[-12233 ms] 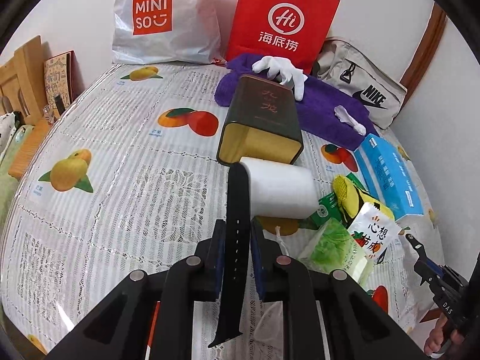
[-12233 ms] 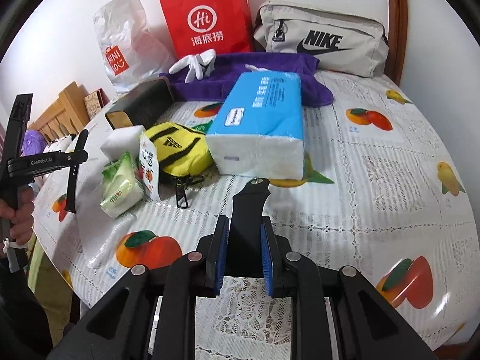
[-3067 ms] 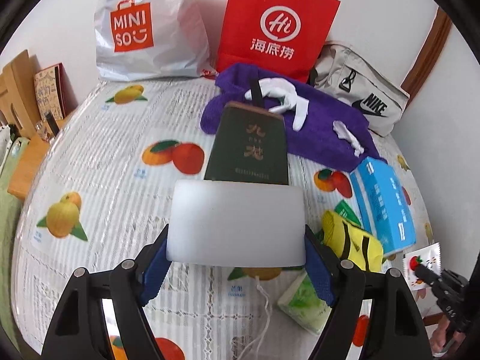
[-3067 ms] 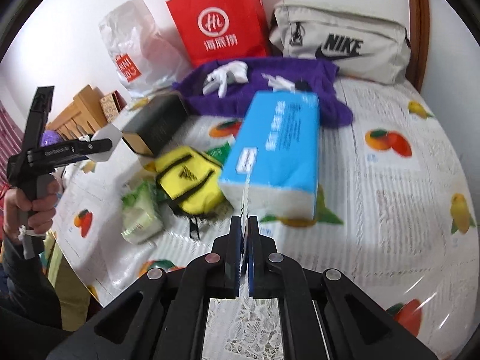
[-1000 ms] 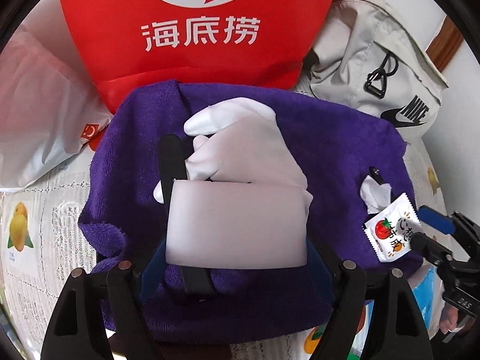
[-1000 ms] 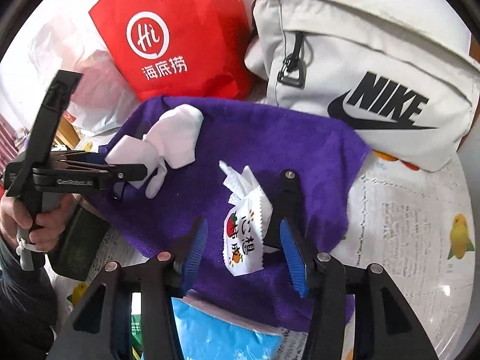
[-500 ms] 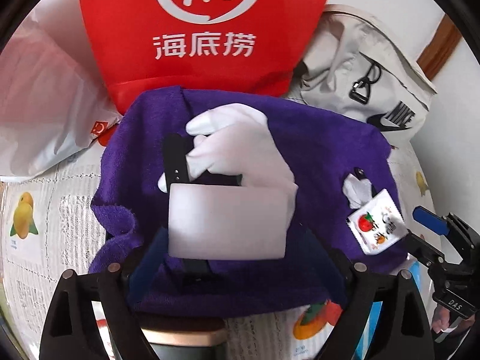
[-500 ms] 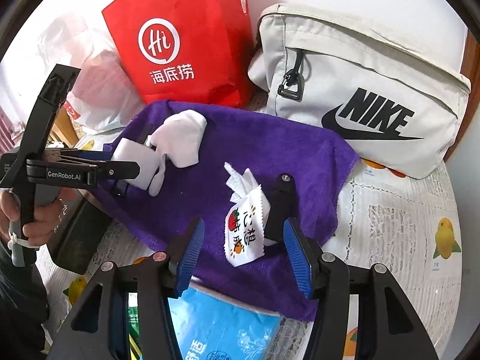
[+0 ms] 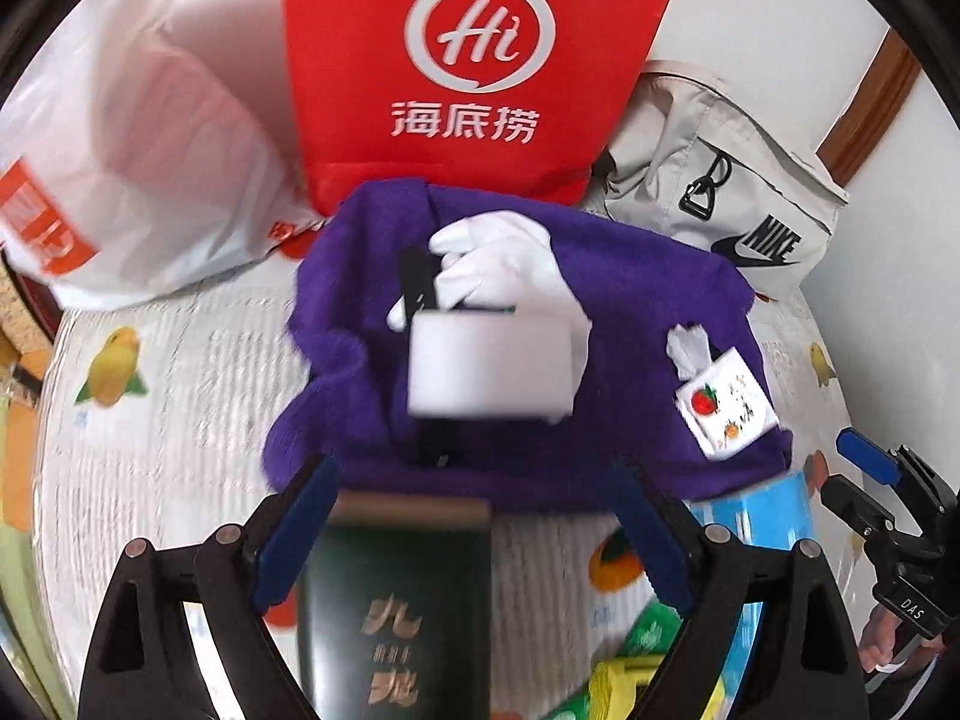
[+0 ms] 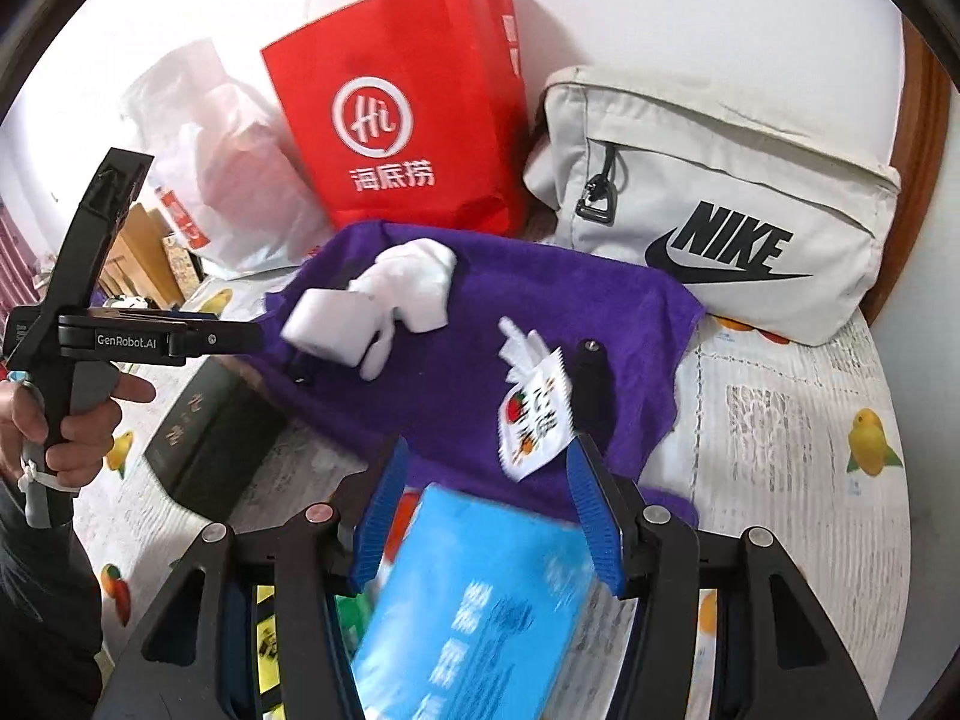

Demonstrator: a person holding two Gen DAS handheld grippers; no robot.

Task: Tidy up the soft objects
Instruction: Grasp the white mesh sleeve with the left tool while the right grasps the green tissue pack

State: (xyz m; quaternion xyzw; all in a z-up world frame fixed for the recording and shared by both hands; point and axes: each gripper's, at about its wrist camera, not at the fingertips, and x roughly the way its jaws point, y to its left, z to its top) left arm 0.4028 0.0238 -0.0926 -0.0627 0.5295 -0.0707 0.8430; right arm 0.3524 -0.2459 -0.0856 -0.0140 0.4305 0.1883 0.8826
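Left wrist view: your left hand-held gripper [image 9: 474, 522] is standing spread wide, nothing between the blue pads [image 9: 297, 525]. The white sponge block [image 9: 489, 363] is lying on the purple towel [image 9: 630, 312], clear of both pads, long axis running left-right across the frame, one broad face turned toward the camera. It is resting against the white glove [image 9: 504, 264], whose fingers are pointing left toward a black strap [image 9: 414, 282]; the strap is running roughly up-down under the block. The snack packet [image 9: 726, 405] is sitting on the towel's right part, tilted, with a crumpled tissue [image 9: 687, 348] touching its upper left corner. The dark green tin [image 9: 396, 612] is lying just below the towel's near edge, long axis pointing away from you. The red paper bag [image 9: 474, 60] is standing behind the towel, with the white plastic bag [image 9: 138, 168] on its left and the grey Nike bag [image 9: 720, 192] on its right.

Right wrist view: your right hand-held gripper [image 10: 489, 510] is also hanging spread, pads gripping nothing. The snack packet [image 10: 537, 414] is lying on the purple towel [image 10: 630, 312] just beyond the fingertips, long axis tilted up toward the right, tissue at its top. The blue tissue pack [image 10: 474, 612] is lying under the gripper, blurred. Your left hand [image 10: 66, 420] is holding the other gripper at frame left, its tip near the sponge block [image 10: 333, 324] but apart from it. All of it is sitting on a fruit-print cover [image 10: 798, 420]; I cannot tell whether that is a bed or a tabletop.
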